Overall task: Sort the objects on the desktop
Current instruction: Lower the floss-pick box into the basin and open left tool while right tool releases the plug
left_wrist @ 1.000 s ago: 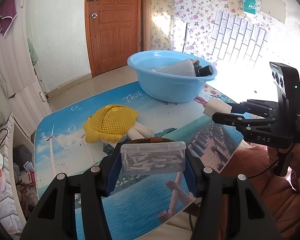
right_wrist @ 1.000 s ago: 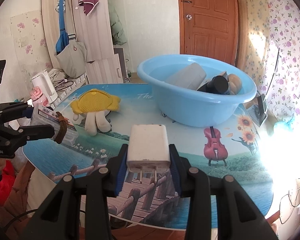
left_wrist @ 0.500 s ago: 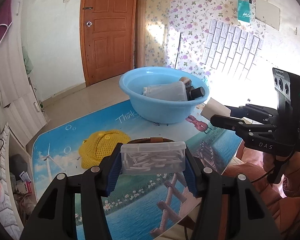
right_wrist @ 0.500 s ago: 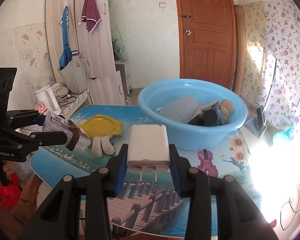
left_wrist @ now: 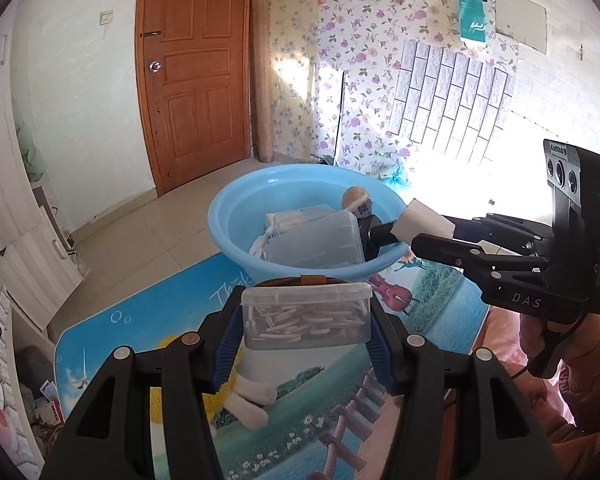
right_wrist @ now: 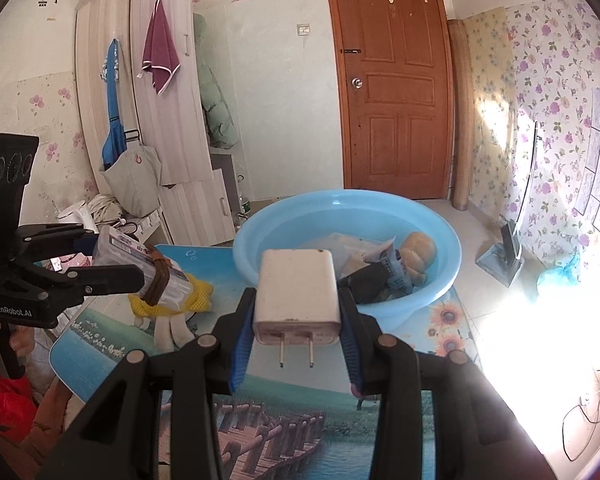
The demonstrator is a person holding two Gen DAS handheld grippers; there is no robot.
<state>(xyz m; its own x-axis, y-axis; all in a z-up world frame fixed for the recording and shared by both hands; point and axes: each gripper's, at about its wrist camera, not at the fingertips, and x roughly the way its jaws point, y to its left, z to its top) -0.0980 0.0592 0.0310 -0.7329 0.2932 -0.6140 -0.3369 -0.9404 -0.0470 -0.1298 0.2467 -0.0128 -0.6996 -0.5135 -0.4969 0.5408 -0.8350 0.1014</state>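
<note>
My left gripper (left_wrist: 306, 316) is shut on a clear plastic box of white sticks (left_wrist: 306, 316) with a brown strap, held in the air above the table, short of the blue basin (left_wrist: 236, 236). The box also shows in the right wrist view (right_wrist: 140, 260). My right gripper (right_wrist: 296, 320) is shut on a white plug charger (right_wrist: 296, 292), prongs pointing down and toward the camera, held above the table in front of the basin (right_wrist: 440, 276). In the left wrist view the charger (left_wrist: 424, 224) hangs at the basin's right rim. The basin holds a grey box (left_wrist: 316, 240), a black item and a brown item.
A yellow mesh plush toy with white legs (right_wrist: 172, 312) lies on the picture-printed table (right_wrist: 284, 432), left of the basin. A wardrobe with hanging bags stands at the left, a wooden door (right_wrist: 392, 80) behind. The person's hands and pink sleeves are at both sides.
Both grippers have risen and tilted, so the basin's inside now shows from higher up. The charger has moved closer to the basin's rim. Both grips are unchanged.
</note>
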